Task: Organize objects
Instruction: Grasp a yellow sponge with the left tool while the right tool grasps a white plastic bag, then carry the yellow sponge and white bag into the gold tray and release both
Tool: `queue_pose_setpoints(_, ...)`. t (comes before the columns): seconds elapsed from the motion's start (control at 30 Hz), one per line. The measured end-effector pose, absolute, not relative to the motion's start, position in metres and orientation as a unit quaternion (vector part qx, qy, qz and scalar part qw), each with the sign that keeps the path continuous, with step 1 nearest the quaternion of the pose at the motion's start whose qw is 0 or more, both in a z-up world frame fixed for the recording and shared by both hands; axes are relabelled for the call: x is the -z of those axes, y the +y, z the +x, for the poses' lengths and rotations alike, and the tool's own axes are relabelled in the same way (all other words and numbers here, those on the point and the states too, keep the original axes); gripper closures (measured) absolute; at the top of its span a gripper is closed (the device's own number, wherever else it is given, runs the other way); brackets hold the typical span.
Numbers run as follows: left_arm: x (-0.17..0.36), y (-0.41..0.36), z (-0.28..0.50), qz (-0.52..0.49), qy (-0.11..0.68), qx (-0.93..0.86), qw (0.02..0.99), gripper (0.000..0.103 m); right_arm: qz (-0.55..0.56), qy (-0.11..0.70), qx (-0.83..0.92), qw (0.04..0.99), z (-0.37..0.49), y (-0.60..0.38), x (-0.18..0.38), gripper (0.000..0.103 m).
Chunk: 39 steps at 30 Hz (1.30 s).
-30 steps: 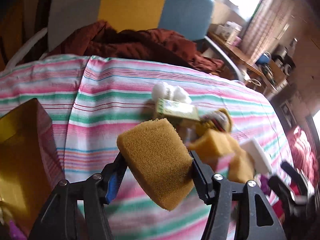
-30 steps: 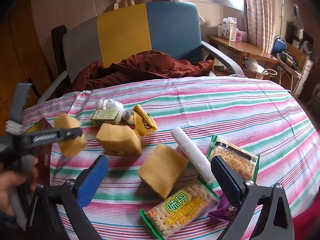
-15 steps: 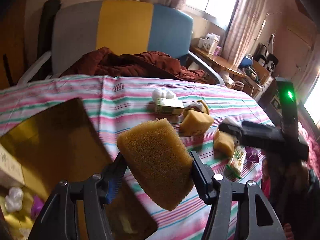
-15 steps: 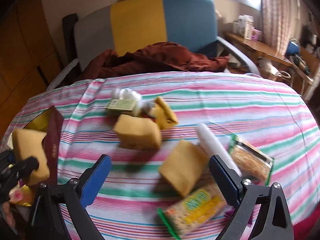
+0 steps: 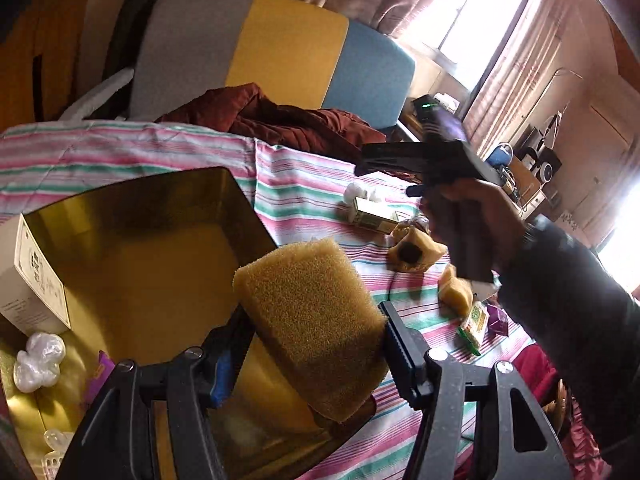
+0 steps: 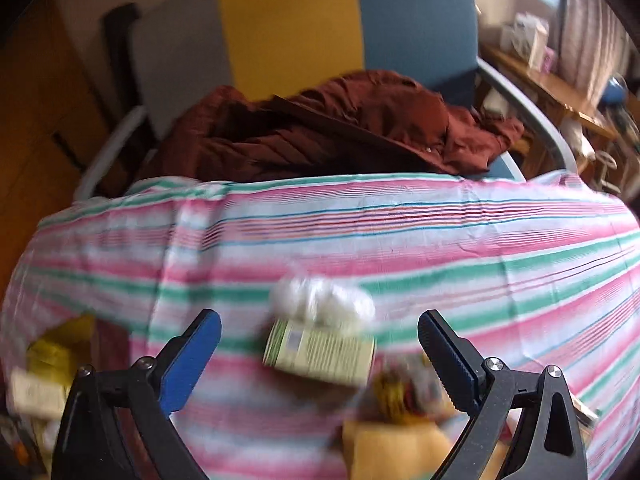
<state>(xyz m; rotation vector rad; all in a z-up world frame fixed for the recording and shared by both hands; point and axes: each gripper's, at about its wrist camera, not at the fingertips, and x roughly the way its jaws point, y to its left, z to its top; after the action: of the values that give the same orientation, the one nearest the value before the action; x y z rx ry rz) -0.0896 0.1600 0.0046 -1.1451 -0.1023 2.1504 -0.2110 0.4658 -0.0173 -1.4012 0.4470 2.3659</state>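
the left gripper (image 5: 316, 340) has its fingers clamped on a yellow sponge (image 5: 310, 326), squeezing it from both sides so it sits tilted but doesn't look like it could slip. it hangs right over the near corner of the gold box (image 5: 132, 248), which is open at the edge of the striped worktop (image 5: 304, 196), so i'd guess the sponge is about to go in there. makes sense, the box already has a white carton (image 5: 30, 280) and a lump of clear plastic (image 5: 38, 362) in it.

the right gripper (image 6: 320, 354) is empty, fingers spread wide, pointing down at a green-and-white carton (image 6: 320, 352) with a white wad (image 6: 320, 300) just behind it. looks like it's lining up the next grab, wide enough to straddle the carton. that view is blurry so i can't tell if anything is touching yet. more sponges (image 5: 454, 292) and a snack pack (image 5: 474, 324) are on the cloth.
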Motion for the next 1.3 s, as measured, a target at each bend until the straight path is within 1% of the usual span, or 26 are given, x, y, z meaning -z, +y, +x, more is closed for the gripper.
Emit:
queue_pose_setpoints(0.13, 0.0, 0.154, -0.096, -0.446, -0.044, -0.825, 0.345, 0.04, -0.535, 0.174, -0.804, 0.19, -0.24, 0.48, 0.05, 0.005)
queue_pose_setpoints(0.17, 0.0, 0.154, -0.097, -0.446, -0.044, -0.825, 0.344, 0.04, -0.544, 0.172, -0.799, 0.193, -0.243, 0.481, 0.056, 0.016)
queue_pose_setpoints(0.2, 0.0, 0.153, -0.099, -0.446, -0.044, -0.826, 0.343, 0.04, -0.552, 0.163, -0.795, 0.193, -0.245, 0.481, 0.061, 0.038)
queue_pose_setpoints(0.27, 0.001, 0.15, -0.1, -0.446, -0.046, -0.826, 0.341, 0.04, -0.557, 0.137, -0.798, 0.184, -0.245, 0.475, 0.065, 0.04)
queue_pose_setpoints(0.37, 0.0, 0.145, -0.1, -0.443, -0.049, -0.83, 0.334, 0.04, -0.546, 0.114, -0.811, 0.174, -0.238, 0.467, 0.055, 0.042)
queue_pose_setpoints(0.57, -0.008, 0.124, -0.102, -0.434, -0.053, -0.846, 0.306, 0.04, -0.486, 0.085, -0.854, 0.167, -0.211, 0.45, 0.007, 0.042)
queue_pose_setpoints(0.67, -0.01, 0.106, -0.108, -0.43, -0.058, -0.856, 0.282, 0.04, -0.455, 0.073, -0.875, 0.144, -0.194, 0.43, -0.02, 0.042)
queue_pose_setpoints(0.8, -0.012, 0.078, -0.117, -0.434, -0.081, -0.859, 0.258, 0.04, -0.436, 0.077, -0.893, 0.087, -0.169, 0.396, -0.039, 0.042)
queue_pose_setpoints(1.0, -0.027, 0.041, -0.134, -0.424, -0.089, -0.871, 0.231, 0.04, -0.435, 0.08, -0.897, -0.004, -0.136, 0.333, -0.038, 0.042)
queue_pose_setpoints(1.17, -0.036, 0.038, -0.156, -0.419, -0.076, -0.875, 0.23, 0.039, -0.435, 0.075, -0.895, -0.064, -0.12, 0.28, -0.033, 0.042)
queue_pose_setpoints(1.3, -0.035, 0.041, -0.174, -0.425, -0.074, -0.871, 0.233, 0.034, -0.435, 0.079, -0.893, -0.087, -0.117, 0.247, -0.026, 0.042)
